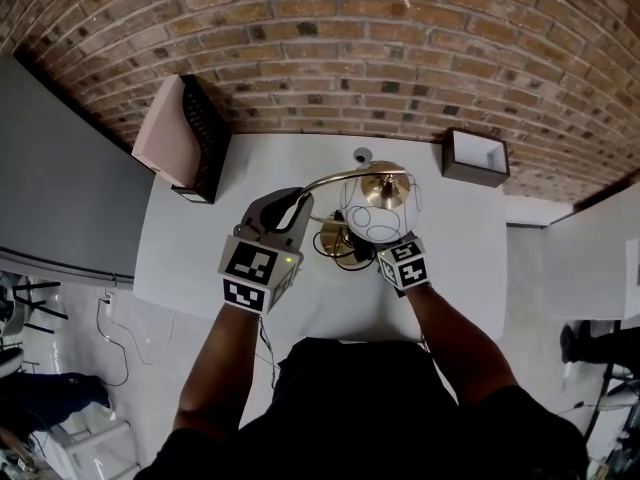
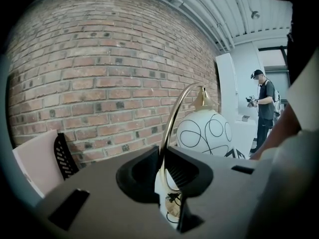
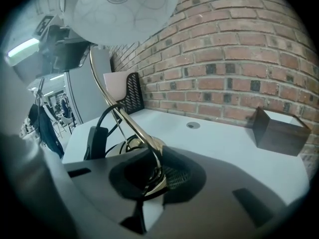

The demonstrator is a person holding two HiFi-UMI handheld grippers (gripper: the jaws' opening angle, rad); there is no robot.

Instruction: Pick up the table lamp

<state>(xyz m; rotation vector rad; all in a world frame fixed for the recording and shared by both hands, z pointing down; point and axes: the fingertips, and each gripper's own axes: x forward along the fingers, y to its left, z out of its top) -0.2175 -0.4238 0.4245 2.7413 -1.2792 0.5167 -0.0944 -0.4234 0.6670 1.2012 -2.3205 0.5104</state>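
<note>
A grey panel runs along the far left, beside the white table. A pink file holder with a black mesh side stands at the table's back left corner, by the brick wall and well apart from the lamp.

The left claw is closed on the lamp's brass stem, partway up its arch. The lamp is at the middle of the table, between the two claws. Its brass base has a black cord looped beside it. The stem arches over to a white globe shade marked with black squiggles. Behind the shade a round hole is set in the tabletop.

The right claw is closed on the stem low down, just above the base, with the shade overhead. A dark open box stands at the back right by the wall, well clear of both claws. In the left gripper view a person stands past the shade, far off.

In the head view the shade covers the right claw's tips, and only its marker cube shows. The claws' own bodies hide the underside of the base, so I cannot tell whether it rests on the table or is off it. The cord's far end is cut off from sight. A black block sits on the cord, but whether it is a plug or a switch is unclear.
</note>
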